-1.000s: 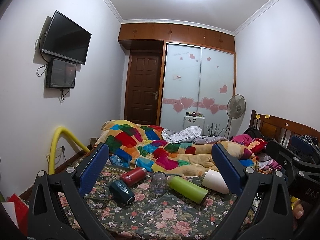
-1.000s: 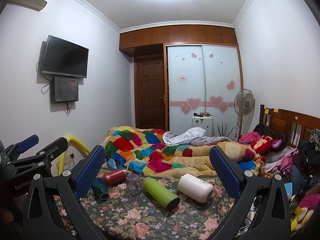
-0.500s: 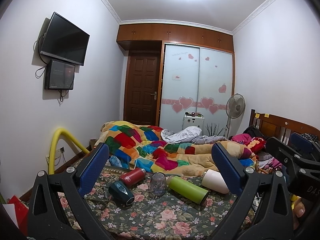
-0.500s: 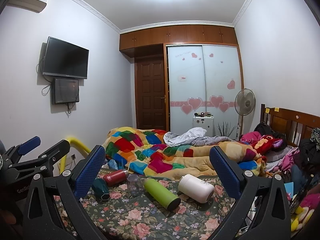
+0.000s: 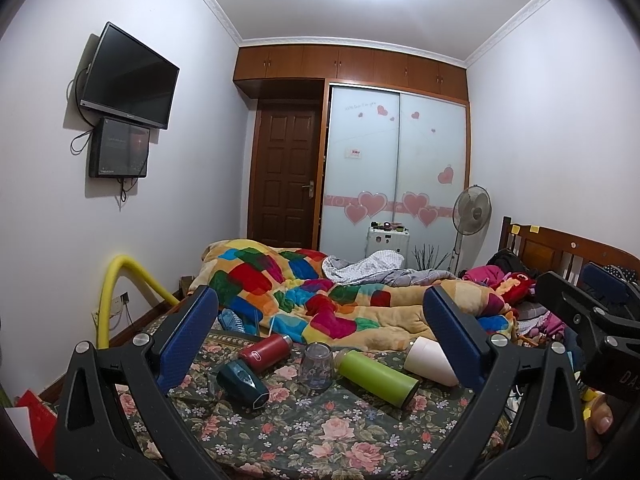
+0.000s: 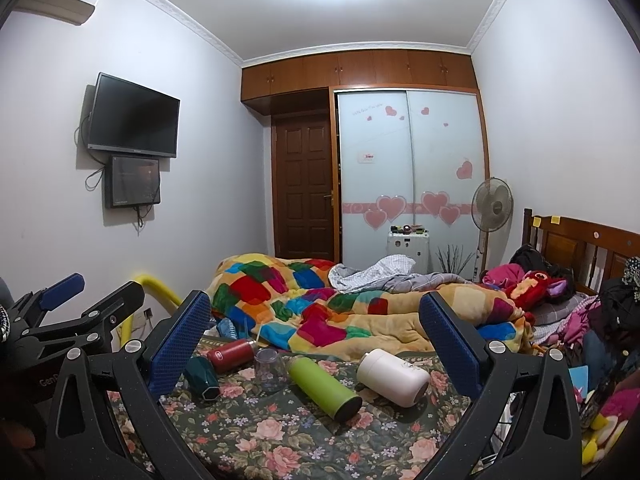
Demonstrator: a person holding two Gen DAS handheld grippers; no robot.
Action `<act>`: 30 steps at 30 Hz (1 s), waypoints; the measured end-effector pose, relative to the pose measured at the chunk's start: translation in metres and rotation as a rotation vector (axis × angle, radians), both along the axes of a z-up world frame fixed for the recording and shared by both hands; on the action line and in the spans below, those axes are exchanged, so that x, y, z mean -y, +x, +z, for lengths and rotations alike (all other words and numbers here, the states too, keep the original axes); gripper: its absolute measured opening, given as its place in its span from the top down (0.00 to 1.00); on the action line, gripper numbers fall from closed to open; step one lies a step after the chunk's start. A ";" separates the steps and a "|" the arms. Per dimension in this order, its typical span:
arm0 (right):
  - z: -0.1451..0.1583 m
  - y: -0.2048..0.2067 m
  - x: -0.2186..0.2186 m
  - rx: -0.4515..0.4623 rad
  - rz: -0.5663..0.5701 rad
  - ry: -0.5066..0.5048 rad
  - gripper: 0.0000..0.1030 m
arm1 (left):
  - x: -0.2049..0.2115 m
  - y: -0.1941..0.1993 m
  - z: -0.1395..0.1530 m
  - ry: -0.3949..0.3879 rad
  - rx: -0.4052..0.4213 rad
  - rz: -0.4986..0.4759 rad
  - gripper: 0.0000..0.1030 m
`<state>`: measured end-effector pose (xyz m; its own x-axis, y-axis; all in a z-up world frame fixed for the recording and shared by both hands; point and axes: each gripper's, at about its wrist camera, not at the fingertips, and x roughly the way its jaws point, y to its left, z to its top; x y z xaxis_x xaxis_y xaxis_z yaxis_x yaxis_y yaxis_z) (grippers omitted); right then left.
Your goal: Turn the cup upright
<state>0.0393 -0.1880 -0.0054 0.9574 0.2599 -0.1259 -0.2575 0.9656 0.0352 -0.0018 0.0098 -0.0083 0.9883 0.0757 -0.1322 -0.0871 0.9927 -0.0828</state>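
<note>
The bed (image 5: pixel 320 436), under a soft floral sheet, serves as the work surface. Both grippers hover above its near edge, the left gripper (image 5: pixel 320 336) and right gripper (image 6: pixel 316 332) each spread wide and holding nothing, probably lining up an approach. Smooth cylindrical bottles lie on their sides: white (image 6: pixel 394 372), green (image 6: pixel 324 383), red (image 6: pixel 230 355), teal (image 6: pixel 202 380). Between red and green stands the clear glass cup (image 6: pixel 269 369), apparently mouth-down.

Hidden behind the left gripper's right finger (image 5: pixel 452 340): the base end of the white bottle (image 5: pixel 430 360). Cut by the frame at 8 o'clock: red paper item (image 5: pixel 34 412). Too small to read: perhaps a logo on the red bottle (image 6: pixel 231 355).
</note>
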 end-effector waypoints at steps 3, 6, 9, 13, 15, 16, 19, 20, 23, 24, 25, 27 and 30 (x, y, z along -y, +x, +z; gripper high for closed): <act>0.000 0.001 0.000 -0.001 -0.001 -0.002 0.00 | 0.000 0.000 -0.001 0.000 0.000 0.000 0.00; 0.000 0.001 0.001 -0.002 0.001 0.000 0.00 | 0.000 0.000 0.000 0.000 0.000 0.000 0.00; -0.001 0.002 0.001 -0.006 -0.002 -0.001 0.00 | 0.000 0.001 -0.001 0.003 -0.002 0.000 0.00; -0.002 0.007 0.000 -0.022 0.005 -0.002 0.00 | 0.000 0.006 -0.005 -0.002 -0.011 -0.003 0.00; -0.004 0.011 -0.001 -0.031 0.001 -0.008 0.00 | -0.001 0.010 -0.007 -0.005 -0.021 -0.002 0.00; -0.006 0.013 -0.002 -0.035 -0.001 -0.012 0.00 | -0.002 0.012 -0.009 -0.008 -0.026 0.001 0.00; -0.011 0.021 -0.004 -0.058 -0.009 -0.024 0.00 | -0.007 0.021 -0.016 -0.033 -0.046 0.014 0.00; -0.014 0.026 -0.004 -0.071 -0.011 -0.026 0.00 | -0.011 0.026 -0.019 -0.044 -0.058 0.018 0.00; -0.026 0.044 -0.005 -0.132 -0.014 -0.039 0.00 | -0.020 0.041 -0.031 -0.076 -0.100 0.033 0.00; -0.032 0.051 -0.005 -0.156 -0.017 -0.048 0.00 | -0.024 0.046 -0.036 -0.085 -0.117 0.038 0.00; -0.038 0.058 -0.005 -0.178 -0.020 -0.060 0.00 | -0.029 0.054 -0.042 -0.092 -0.139 0.049 0.00; -0.054 0.076 -0.006 -0.230 -0.026 -0.093 0.00 | -0.035 0.067 -0.055 -0.097 -0.182 0.074 0.00; -0.078 0.101 -0.011 -0.306 -0.017 -0.152 0.00 | -0.045 0.090 -0.081 -0.116 -0.264 0.094 0.00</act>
<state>0.1406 -0.1766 -0.0834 0.8734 0.2003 -0.4439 -0.2409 0.9699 -0.0362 0.0879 0.0549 -0.0889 0.9081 0.1343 -0.3966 -0.2113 0.9647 -0.1571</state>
